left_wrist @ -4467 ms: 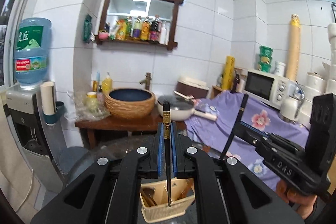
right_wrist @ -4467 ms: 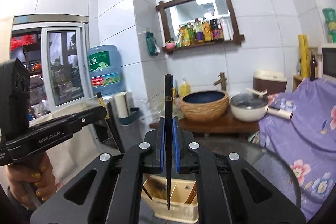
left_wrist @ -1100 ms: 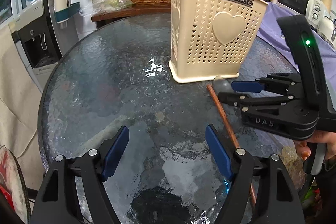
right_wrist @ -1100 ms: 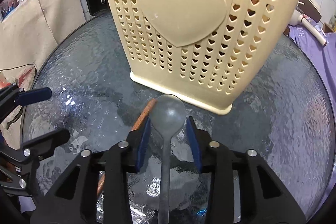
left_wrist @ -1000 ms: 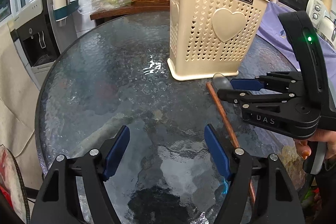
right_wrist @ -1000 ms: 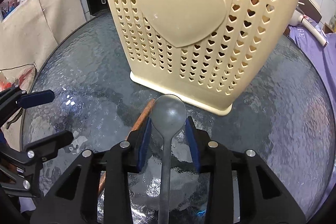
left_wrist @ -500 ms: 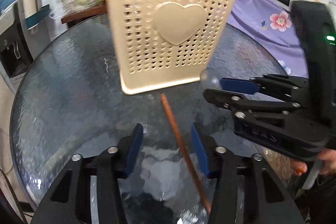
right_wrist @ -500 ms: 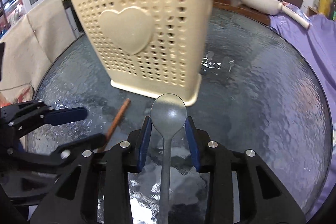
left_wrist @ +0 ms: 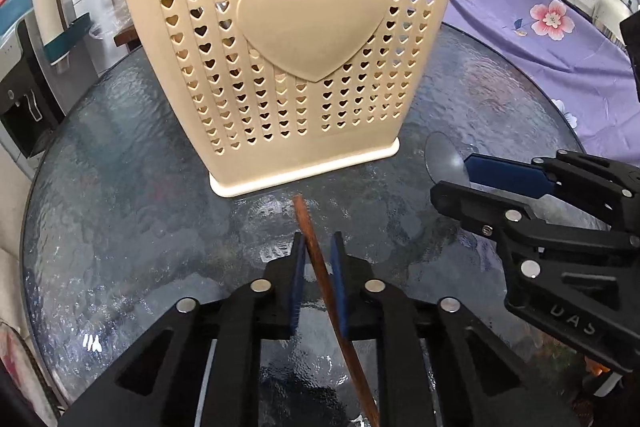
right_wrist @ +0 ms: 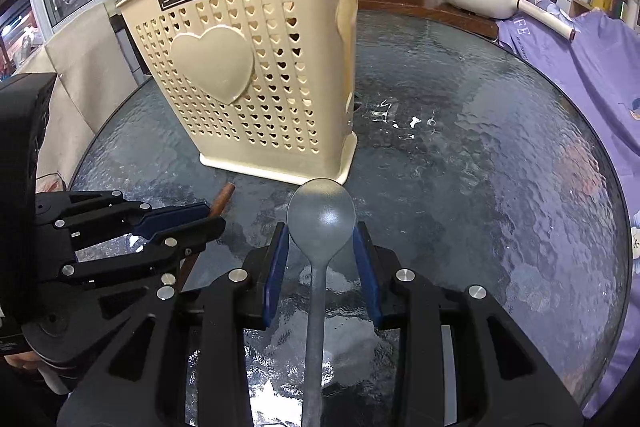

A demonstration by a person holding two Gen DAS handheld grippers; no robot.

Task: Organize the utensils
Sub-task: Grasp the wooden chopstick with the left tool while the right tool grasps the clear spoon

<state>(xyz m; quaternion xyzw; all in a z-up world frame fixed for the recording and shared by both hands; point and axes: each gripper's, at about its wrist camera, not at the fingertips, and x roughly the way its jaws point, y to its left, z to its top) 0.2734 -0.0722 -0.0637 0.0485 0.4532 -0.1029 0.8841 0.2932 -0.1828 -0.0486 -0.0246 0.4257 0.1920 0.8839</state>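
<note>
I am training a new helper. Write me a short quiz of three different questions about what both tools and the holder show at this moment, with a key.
1. True or false: the left tool has its pads around a brown wooden stick.
2. What lies between the pads of the right tool? A) a fork B) a grey spoon C) nothing
3. Fill in: the beige utensil holder stands on a round ____ table.

Key:
1. True; its jaws have just been closing on the stick.
2. B; the spoon's bowl points toward the holder.
3. glass
</note>
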